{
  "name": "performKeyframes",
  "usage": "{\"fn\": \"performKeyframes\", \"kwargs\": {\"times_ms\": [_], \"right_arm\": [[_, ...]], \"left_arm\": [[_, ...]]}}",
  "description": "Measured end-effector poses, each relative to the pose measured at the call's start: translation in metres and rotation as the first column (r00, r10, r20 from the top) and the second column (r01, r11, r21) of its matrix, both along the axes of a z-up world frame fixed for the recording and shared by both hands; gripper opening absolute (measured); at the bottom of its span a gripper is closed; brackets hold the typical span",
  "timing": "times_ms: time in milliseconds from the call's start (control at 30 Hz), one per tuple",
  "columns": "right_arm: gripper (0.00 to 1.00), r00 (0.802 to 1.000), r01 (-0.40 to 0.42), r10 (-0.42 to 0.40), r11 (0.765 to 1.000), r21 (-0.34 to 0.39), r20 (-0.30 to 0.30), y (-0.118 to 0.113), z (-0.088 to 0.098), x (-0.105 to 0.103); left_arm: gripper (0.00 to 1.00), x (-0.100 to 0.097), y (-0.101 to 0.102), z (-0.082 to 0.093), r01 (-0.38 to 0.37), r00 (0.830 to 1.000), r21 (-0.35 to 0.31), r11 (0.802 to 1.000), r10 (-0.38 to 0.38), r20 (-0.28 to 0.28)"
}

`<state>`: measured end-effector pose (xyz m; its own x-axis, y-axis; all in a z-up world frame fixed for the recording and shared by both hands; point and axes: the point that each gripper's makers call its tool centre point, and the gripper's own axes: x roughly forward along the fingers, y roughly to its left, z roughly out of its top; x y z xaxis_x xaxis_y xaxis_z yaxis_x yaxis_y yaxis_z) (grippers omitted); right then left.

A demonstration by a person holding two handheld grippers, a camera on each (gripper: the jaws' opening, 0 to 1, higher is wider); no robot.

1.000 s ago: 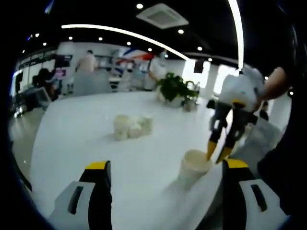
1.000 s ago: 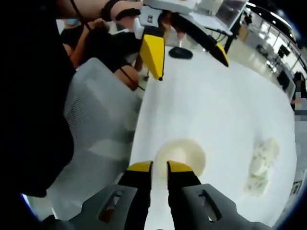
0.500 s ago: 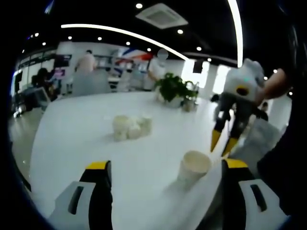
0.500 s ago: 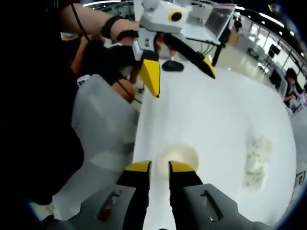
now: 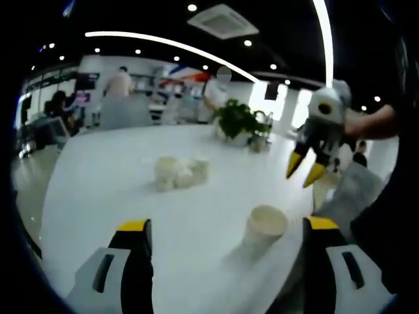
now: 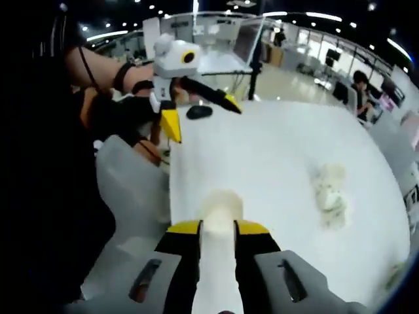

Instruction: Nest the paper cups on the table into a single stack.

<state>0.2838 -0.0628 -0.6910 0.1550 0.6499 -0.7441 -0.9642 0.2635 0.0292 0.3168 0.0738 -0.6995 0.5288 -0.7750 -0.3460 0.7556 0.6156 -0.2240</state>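
Paper cup [image 5: 265, 226] stands released near the cup cluster [image 5: 180, 173]; right tongs [image 5: 306, 171] lifted away nearly closed and empty, left tongs [image 5: 222, 245] open.

One white cup [image 5: 264, 226] upright — others [image 5: 181, 173] clustered well apart.

My left gripper view sits low and nearly level at the near edge of the white table [image 5: 98, 190], facing across it toward the far room, with the single paper cup [image 5: 264, 226] close ahead. My right gripper view hangs higher, tilted down along the same table [image 6: 281, 157]. The 2 views share that cup [image 6: 221, 206], the cluster of cups [image 5: 179, 173] [image 6: 329, 194] and each other's gripper.
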Motion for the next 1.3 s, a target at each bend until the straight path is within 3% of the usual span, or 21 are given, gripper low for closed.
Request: {"fn": "performKeyframes", "kwargs": {"times_ms": [333, 600, 1067, 1300], "right_arm": [[0.23, 0.986, 0.163, -0.165, 0.981, 0.105, 0.002, -0.026, 0.016, 0.017], [0.28, 0.969, 0.244, -0.245, 0.961, 0.134, -0.007, -0.043, 0.018, 0.027], [0.34, 0.948, 0.317, -0.319, 0.944, 0.092, 0.006, -0.075, 0.004, 0.035], [0.41, 0.932, 0.357, -0.361, 0.928, 0.108, 0.02, -0.083, 0.005, 0.041]], "left_arm": [[0.93, -0.001, -0.003, 0.0, 0.01, 1.0, 0.005, 1.0, -0.01, -0.003], [0.93, -0.003, -0.005, -0.001, 0.019, 1.0, 0.011, 1.0, -0.019, -0.006], [0.93, -0.009, -0.007, -0.003, 0.017, 1.0, 0.004, 1.0, -0.017, -0.012], [0.93, -0.01, -0.005, -0.003, 0.013, 1.0, 0.004, 1.0, -0.013, -0.016]]}}
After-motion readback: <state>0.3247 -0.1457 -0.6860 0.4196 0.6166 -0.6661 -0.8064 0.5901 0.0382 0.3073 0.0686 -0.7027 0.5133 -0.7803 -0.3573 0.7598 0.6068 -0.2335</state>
